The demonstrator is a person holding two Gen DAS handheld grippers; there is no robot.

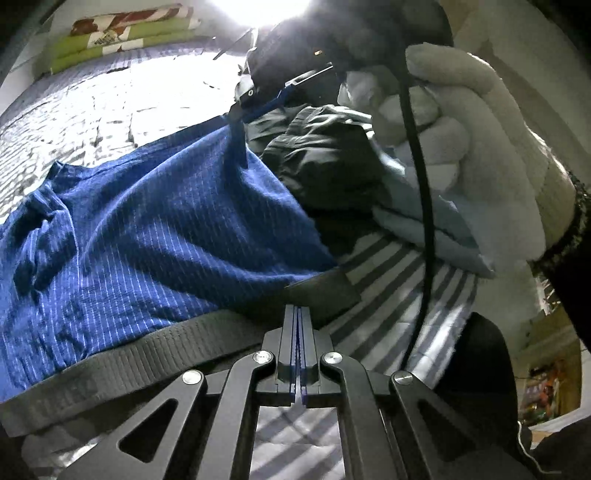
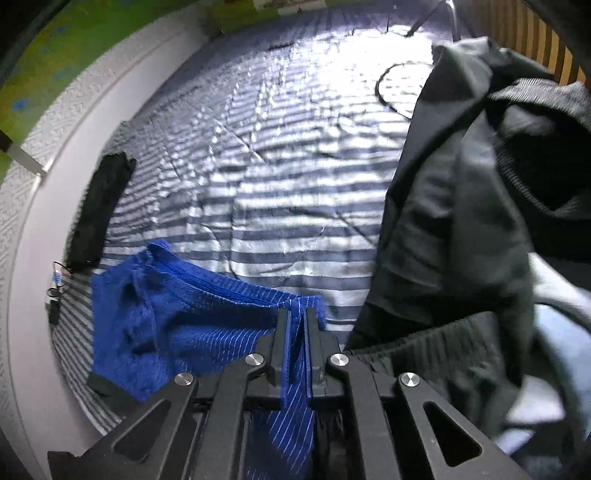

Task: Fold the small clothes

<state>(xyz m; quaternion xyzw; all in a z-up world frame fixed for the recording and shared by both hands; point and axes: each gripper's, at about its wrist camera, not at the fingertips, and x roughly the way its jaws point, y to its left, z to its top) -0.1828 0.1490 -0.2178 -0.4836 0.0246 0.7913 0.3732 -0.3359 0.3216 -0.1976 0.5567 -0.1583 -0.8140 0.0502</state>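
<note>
Pinching the dark elastic waistband (image 1: pixel 122 354) of the blue pinstriped shorts (image 1: pixel 147 229), the left hand-held gripper (image 1: pixel 297 314) has its two fingers pressed together on the band's edge, low over a bed covered by a grey-and-white striped quilt (image 1: pixel 74 107). The blue cloth stretches away from it toward the right hand-held gripper (image 1: pixel 240 110), which appears farther off in the left wrist view, clamping the opposite edge of the same garment. A white-gloved hand (image 1: pixel 476 147) grips that tool, with a black cable (image 1: pixel 421 184) running down past it.

In the right wrist view the right hand-held gripper (image 2: pixel 295 314) has a fold of the blue shorts (image 2: pixel 177 321) nipped between its fingers, the fabric running back between them toward the camera. The rest of the garment hangs to the left, above the striped quilt (image 2: pixel 280 177).

A heap of dark clothes (image 2: pixel 461 221) lies just right of the shorts, with a ribbed band showing at its lower edge. A small black cloth (image 2: pixel 99 210) lies near the quilt's left edge, beside the white bed frame (image 2: pixel 33 221). Folded green and patterned bedding (image 1: pixel 122 33) is stacked at the far end of the bed.
</note>
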